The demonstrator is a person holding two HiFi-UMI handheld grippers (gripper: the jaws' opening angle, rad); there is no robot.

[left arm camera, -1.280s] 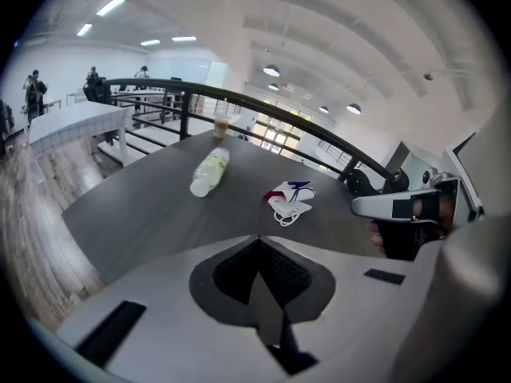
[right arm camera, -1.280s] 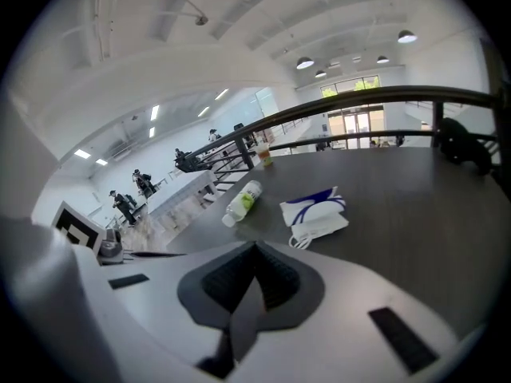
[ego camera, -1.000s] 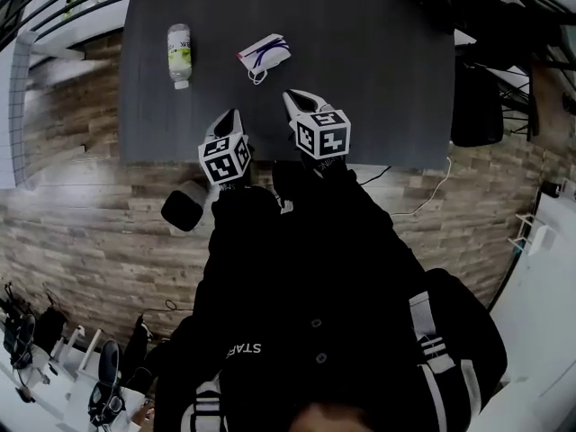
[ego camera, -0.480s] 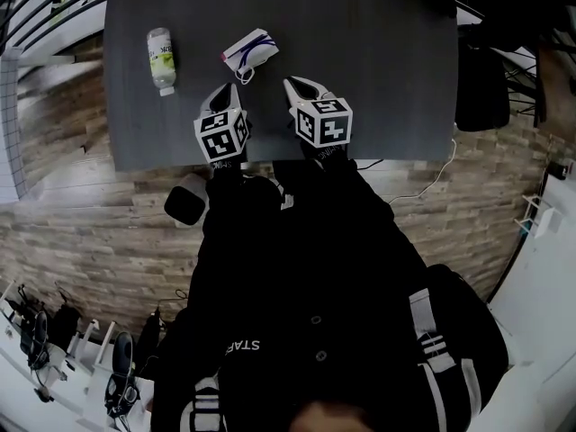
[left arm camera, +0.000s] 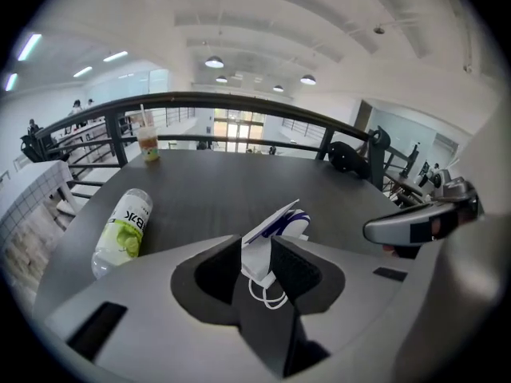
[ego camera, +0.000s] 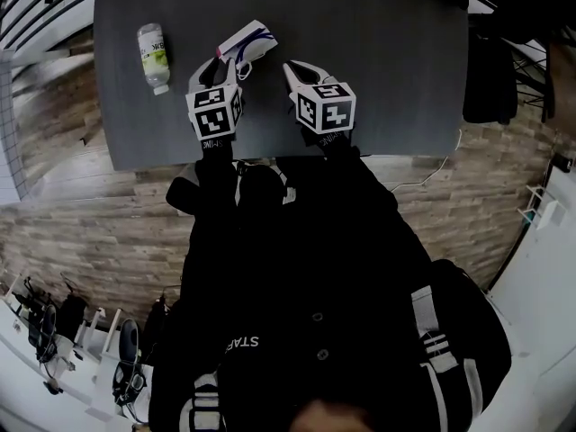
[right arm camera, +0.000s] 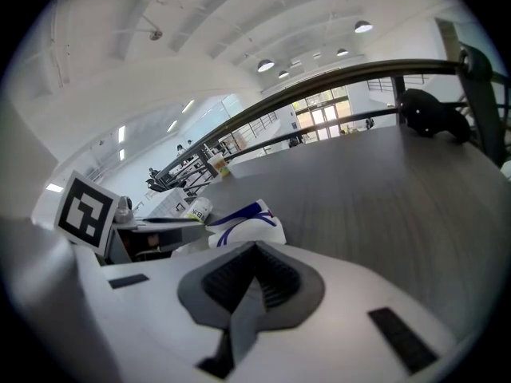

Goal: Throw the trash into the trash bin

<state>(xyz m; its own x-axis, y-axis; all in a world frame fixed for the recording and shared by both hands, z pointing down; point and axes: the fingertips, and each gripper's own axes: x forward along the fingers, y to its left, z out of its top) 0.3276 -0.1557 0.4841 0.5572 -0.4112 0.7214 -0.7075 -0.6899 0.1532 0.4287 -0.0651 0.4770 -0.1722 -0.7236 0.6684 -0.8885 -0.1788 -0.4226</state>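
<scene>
A crumpled white packet with blue stripes and a thin loop (ego camera: pixel 245 41) lies on the dark grey table (ego camera: pixel 396 70). My left gripper (ego camera: pixel 217 64) has reached its near end. In the left gripper view the packet (left arm camera: pixel 275 230) sits between the jaws of the left gripper (left arm camera: pixel 255 254), which are opening and stand on either side of it. A clear plastic bottle with a green label (ego camera: pixel 153 54) lies to the left, also in the left gripper view (left arm camera: pixel 121 231). My right gripper (ego camera: pixel 300 73) hovers just right of the packet (right arm camera: pixel 243 222), its jaws (right arm camera: pixel 254 258) shut on nothing.
A drink cup with a straw (left arm camera: pixel 148 142) stands at the table's far edge, in front of a dark railing (left arm camera: pixel 263 100). A black bag (ego camera: pixel 489 75) hangs off the table's right side. A dark round thing (ego camera: pixel 178 190) sits on the wooden floor by the table's near edge.
The left gripper has moved forward over the table to the white packet, and its jaws have parted around it. The right gripper has advanced a little beside it.
</scene>
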